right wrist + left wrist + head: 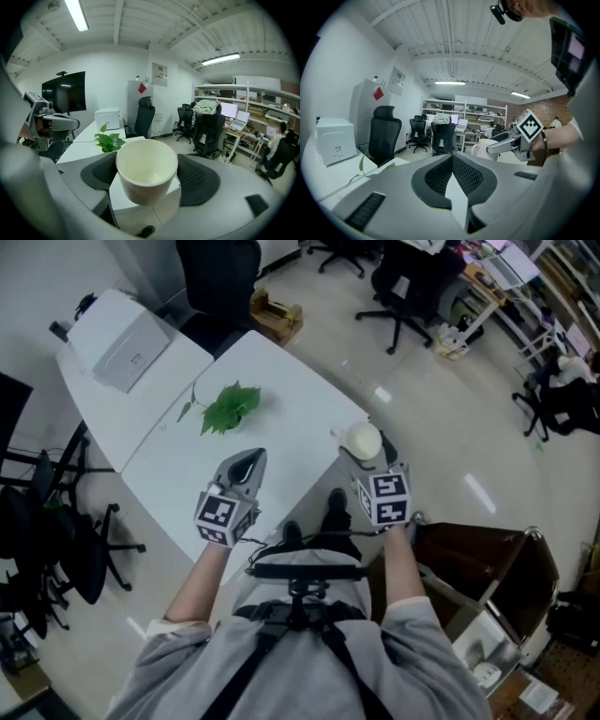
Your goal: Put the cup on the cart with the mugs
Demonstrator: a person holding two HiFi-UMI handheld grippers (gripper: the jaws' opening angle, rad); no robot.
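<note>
Leaves (230,407) sprawl on the table (281,371) at left, my left gripper (248,463) idles closed on nothing since one grip suffices, and my right gripper (370,460) squeezes the cup (363,439) upright by its sides near the table's corner, the cart (553,570) waiting rightward.

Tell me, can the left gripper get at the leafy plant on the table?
Probably yes: only bare table lies between the left gripper and the leafy plant, but its fingers are together.
</note>
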